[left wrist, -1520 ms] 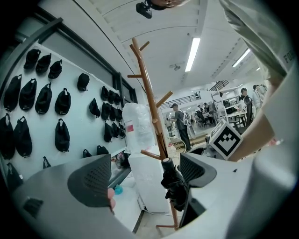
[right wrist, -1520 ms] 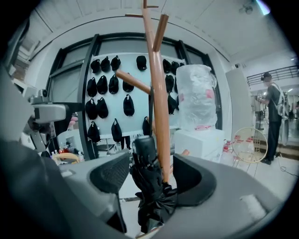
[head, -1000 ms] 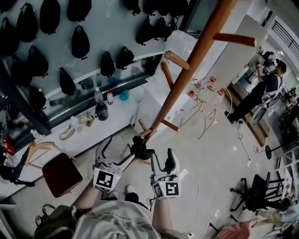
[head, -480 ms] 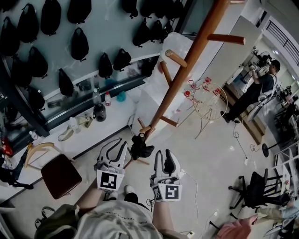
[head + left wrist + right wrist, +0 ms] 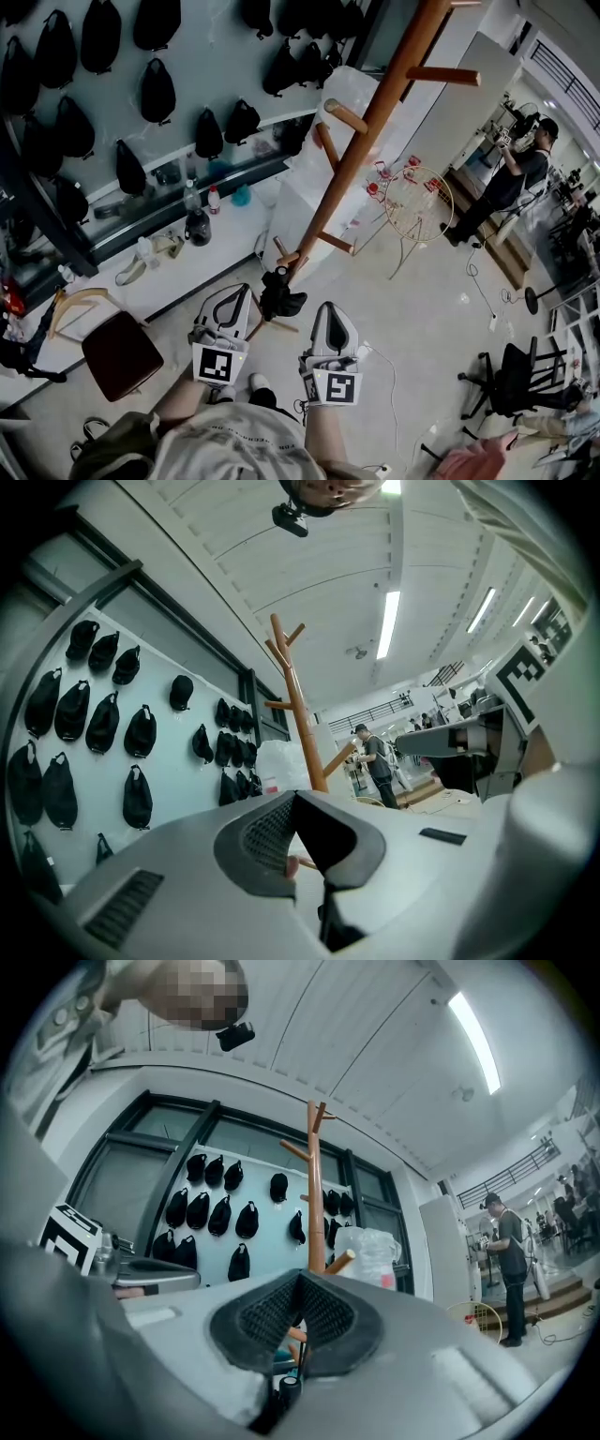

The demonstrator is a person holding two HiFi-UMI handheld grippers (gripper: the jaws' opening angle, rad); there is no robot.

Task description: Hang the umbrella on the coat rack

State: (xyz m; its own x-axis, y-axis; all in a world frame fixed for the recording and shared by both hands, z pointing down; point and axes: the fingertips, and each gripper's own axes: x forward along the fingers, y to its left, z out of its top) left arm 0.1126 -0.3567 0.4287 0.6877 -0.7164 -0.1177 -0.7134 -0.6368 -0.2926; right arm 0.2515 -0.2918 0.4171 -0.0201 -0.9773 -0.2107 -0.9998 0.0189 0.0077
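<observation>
1. Umbrella position: the black folded umbrella (image 5: 281, 298) hangs from a low peg near the foot of the tall brown wooden coat rack (image 5: 375, 122), so the hanging itself looks done.
2. Left claw (image 5: 236, 296) and right claw (image 5: 327, 311) have just been closing. Both are pinched fully together with nothing between them, near the umbrella but apart from it.
3. Drawing both claws straight back, clear of the pegs, should keep the umbrella's loop seated.
4. Its long axis seems to drop from the peg toward the floor. The steep head view foreshortens it, and which end is uppermost I cannot tell.
</observation>
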